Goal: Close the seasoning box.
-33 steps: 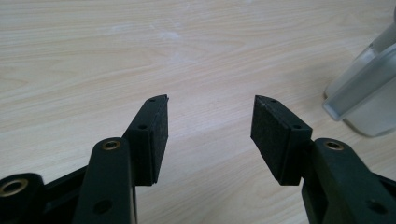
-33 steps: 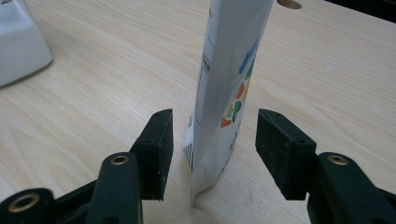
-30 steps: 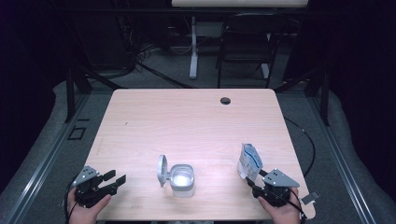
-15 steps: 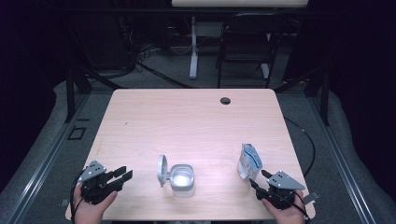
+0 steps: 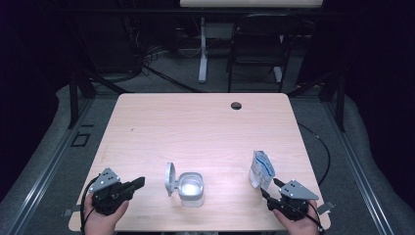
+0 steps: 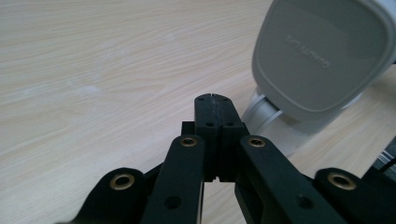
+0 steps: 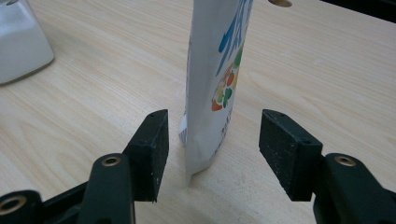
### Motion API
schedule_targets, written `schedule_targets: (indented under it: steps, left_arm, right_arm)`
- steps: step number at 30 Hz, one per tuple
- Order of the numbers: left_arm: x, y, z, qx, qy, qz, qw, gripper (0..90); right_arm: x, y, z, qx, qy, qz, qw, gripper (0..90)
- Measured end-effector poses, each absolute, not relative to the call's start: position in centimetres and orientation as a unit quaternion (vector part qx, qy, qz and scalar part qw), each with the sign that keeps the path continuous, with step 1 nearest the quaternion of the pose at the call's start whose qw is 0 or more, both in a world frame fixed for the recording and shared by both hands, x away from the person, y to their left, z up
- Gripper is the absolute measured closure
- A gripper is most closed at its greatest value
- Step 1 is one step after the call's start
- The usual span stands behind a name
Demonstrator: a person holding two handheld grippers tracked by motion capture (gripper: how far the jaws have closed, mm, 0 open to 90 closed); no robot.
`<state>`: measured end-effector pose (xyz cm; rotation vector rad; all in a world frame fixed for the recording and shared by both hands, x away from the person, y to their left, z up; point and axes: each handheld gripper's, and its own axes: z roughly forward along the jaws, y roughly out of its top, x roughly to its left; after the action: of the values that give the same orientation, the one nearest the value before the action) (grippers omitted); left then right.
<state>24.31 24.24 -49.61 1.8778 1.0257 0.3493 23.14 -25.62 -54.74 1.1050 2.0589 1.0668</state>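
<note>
A white square container (image 5: 191, 189) stands near the table's front edge, its grey lid (image 5: 170, 178) hinged open and upright on its left. My left gripper (image 5: 139, 182) lies left of the lid. Its jaws have just been closing and are now shut with nothing between them. In the left gripper view the shut tips (image 6: 213, 100) point at the base of the lid (image 6: 317, 60). A white printed pouch (image 5: 261, 169) stands upright at the front right. My right gripper (image 7: 212, 135) has just been opening. Its pads (image 7: 154, 144) flank the pouch (image 7: 215, 79) without touching it.
The wooden table (image 5: 195, 127) has a round cable hole (image 5: 236, 105) at the back. A chair (image 5: 257, 46) and a white stand (image 5: 202, 58) are on the floor beyond the far edge. The container's corner (image 7: 21, 42) is at the right gripper view's upper left.
My left gripper has moved right towards the open lid and its jaws have closed. The right hand has kept its place, jaws slightly wider around the pouch.
</note>
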Motion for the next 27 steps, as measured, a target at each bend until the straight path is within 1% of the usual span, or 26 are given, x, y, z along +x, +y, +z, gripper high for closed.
schedule_targets:
  steps: [15, 27]
  left_arm:
    - [23.9, 21.3, -48.5, 0.787, 0.371, 0.135, 0.475, 90.0]
    - [24.2, 19.9, -48.5, 0.787, 0.364, 0.118, 0.485, 90.0]
  right_arm:
    - [22.9, -25.6, -54.9, 0.412, 0.771, 0.397, 0.281, 42.5]
    - [22.6, -25.8, -55.0, 0.415, 0.774, 0.39, 0.277, 42.5]
